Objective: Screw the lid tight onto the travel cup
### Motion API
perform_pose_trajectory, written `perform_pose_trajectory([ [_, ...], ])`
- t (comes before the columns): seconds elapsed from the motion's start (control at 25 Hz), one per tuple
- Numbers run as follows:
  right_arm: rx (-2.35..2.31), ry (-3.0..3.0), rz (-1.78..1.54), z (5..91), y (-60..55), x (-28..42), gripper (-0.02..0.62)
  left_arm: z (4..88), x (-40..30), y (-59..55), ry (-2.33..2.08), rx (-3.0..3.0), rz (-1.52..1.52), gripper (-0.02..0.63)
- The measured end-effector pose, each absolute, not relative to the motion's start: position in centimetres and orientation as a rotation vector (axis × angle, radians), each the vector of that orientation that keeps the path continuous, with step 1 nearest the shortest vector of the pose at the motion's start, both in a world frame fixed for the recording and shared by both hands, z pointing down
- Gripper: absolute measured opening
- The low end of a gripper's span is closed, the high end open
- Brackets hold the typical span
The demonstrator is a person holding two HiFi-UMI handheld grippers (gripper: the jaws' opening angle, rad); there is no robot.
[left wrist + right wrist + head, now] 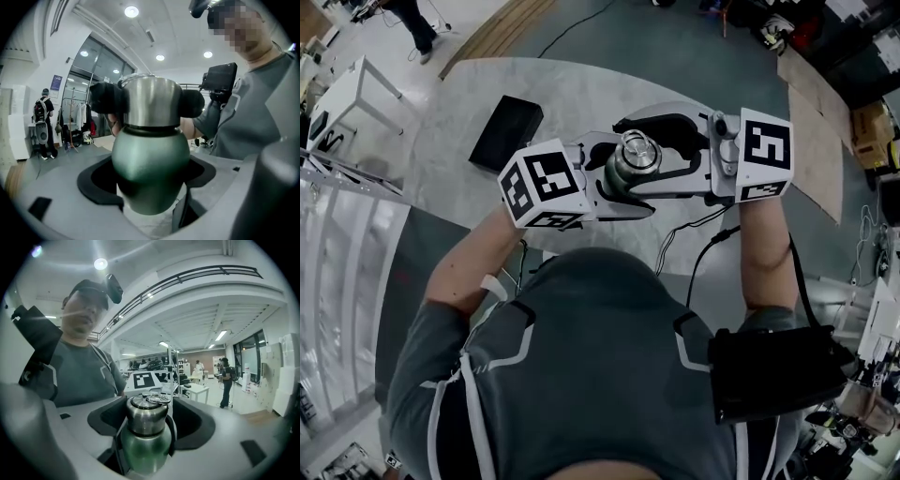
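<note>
Standing upright, the cup (pixel 150 159) is clamped by its body in the left claw (pixel 150 180), lid (pixel 146 414) centred between the parted, unpressing jaws of the right claw (pixel 149 423).

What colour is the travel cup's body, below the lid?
The travel cup is matte green below its silver steel lid; the left gripper view shows it best.

Left gripper (pixel 623 176): jaws clamped on the green body of the travel cup (pixel 150 173). Right gripper (pixel 644 150), opposite across the cup: jaws wide, apparently clear on either side of the lid (pixel 146 413).
</note>
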State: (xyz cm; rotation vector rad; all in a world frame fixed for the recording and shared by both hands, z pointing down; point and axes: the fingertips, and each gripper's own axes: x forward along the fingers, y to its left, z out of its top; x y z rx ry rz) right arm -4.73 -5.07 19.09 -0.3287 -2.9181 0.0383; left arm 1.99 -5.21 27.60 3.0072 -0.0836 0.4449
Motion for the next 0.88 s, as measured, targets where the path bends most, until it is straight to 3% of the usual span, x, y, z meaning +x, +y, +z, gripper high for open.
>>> perform_pose_trajectory([
  [0.2, -0.006, -3.001, 0.148, 19.9, -7.1, -4.1, 0.279, 28.5, 1.7, -7.5, -0.330, 2.953, 0.490, 0.391],
  [0.36, 0.583, -2.978, 0.144, 22.1, -9.7, -3.9, 0.279, 31.0, 0.8, -10.3, -0.637, 2.893, 0.638, 0.391],
  [0.48, 0.749, -2.936, 0.157, 23.0, -10.3, -3.8, 0.279, 32.0, 0.8, -10.7, -0.655, 2.883, 0.669, 0.391],
  [0.56, 0.625, -2.957, 0.140, 22.6, -9.3, -3.7, 0.279, 31.4, 1.2, -9.5, -0.505, 2.923, 0.623, 0.391],
  [0.64, 0.382, -3.015, 0.146, 21.3, -7.9, -3.1, 0.333, 29.8, 1.6, -7.3, -0.266, 2.960, 0.542, 0.391],
  [0.88, -0.432, -3.076, 0.223, 17.8, -4.6, -4.1, 0.333, 25.7, -0.2, -3.2, 0.274, 2.959, 0.459, 0.391],
])
